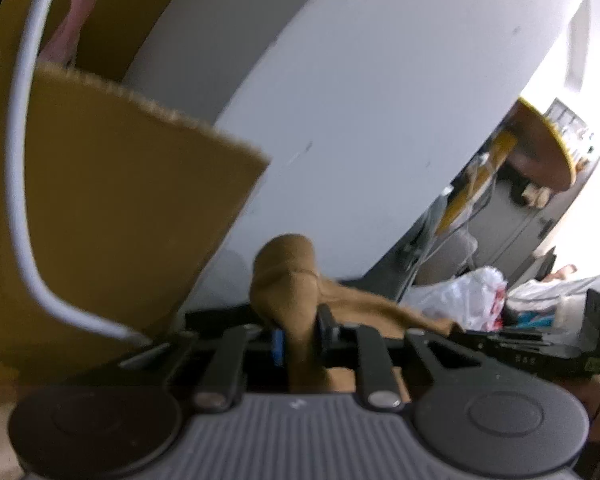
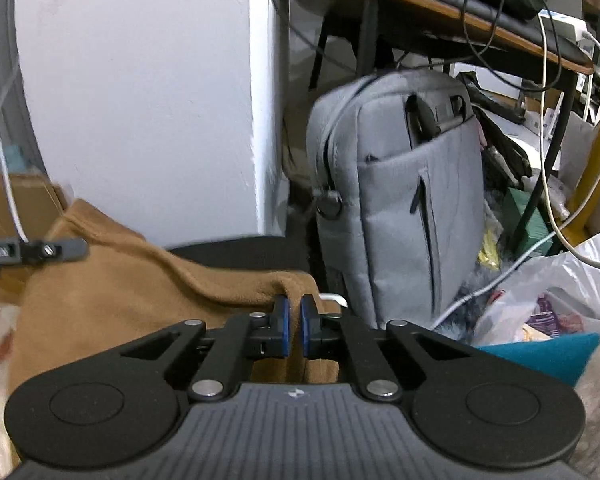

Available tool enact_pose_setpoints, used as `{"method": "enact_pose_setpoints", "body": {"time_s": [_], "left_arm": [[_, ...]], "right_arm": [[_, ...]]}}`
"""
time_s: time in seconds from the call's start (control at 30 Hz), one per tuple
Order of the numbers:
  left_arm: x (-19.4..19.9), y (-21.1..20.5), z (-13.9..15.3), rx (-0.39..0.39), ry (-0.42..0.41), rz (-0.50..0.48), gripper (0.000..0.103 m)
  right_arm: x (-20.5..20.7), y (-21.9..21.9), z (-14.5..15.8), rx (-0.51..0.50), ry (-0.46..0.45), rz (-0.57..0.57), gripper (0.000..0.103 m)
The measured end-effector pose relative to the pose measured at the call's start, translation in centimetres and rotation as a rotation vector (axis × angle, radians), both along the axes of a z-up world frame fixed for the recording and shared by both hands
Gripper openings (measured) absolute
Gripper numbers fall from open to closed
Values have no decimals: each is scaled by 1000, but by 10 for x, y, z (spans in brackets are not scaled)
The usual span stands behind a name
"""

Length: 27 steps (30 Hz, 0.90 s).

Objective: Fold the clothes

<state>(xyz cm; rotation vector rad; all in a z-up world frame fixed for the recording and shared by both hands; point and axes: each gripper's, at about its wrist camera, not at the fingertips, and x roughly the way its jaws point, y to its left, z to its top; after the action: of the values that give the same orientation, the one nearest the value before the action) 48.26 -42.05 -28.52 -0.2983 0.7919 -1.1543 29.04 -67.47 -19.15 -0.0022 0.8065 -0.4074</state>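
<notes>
- The left gripper (image 1: 298, 334), black with blue pads, sits low in the middle of the left wrist view; its jaws are clamped on a bunched fold of the soft tan-brown fleece garment (image 1: 288, 280), which bulges up between them.
- From that bunch the same cloth trails toward the right of the frame.
- A brown cardboard sheet with a frayed edge (image 1: 120, 184) fills the left side, crossed by a white cable (image 1: 18, 160).
- In the right wrist view, the right gripper (image 2: 294, 330) sits at lower centre, its blue pads nearly together at the garment's edge; the jaws are clenched, but whether cloth is caught between them I cannot tell.
- There the garment (image 2: 120, 292) spreads over the lower left of the frame.
- A grey fabric shoulder bag (image 2: 400, 200) stands upright right of centre, beside a white wall corner (image 2: 260, 100).
- A crumpled white plastic bag (image 2: 560, 292) lies at lower right.
</notes>
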Motion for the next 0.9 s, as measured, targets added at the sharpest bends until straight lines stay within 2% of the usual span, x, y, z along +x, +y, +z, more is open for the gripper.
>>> {"method": "enact_pose_setpoints", "body": {"time_s": [0.07,0.17,0.27,0.5,0.67,0.9], "left_arm": [[-6,4,2,15,-27,-1,45],[-11,15,4,46,-56,22,52],[-10,23,5,57,-53,38,52],[-20,35,21,56,-112,43,52],[-37,27,35,42,-150,9,52],[-52,3,30,71,-183,-44,51]], "right_arm": [[0,2,-1,-19,8,3,13],[-4,7,3,-38,-10,14,20],[-8,8,4,-33,-21,13,28],[-19,19,13,-24,-38,2,28],[-23,30,19,-28,-41,18,28],[-22,42,13,-31,-1,36,28]]}}
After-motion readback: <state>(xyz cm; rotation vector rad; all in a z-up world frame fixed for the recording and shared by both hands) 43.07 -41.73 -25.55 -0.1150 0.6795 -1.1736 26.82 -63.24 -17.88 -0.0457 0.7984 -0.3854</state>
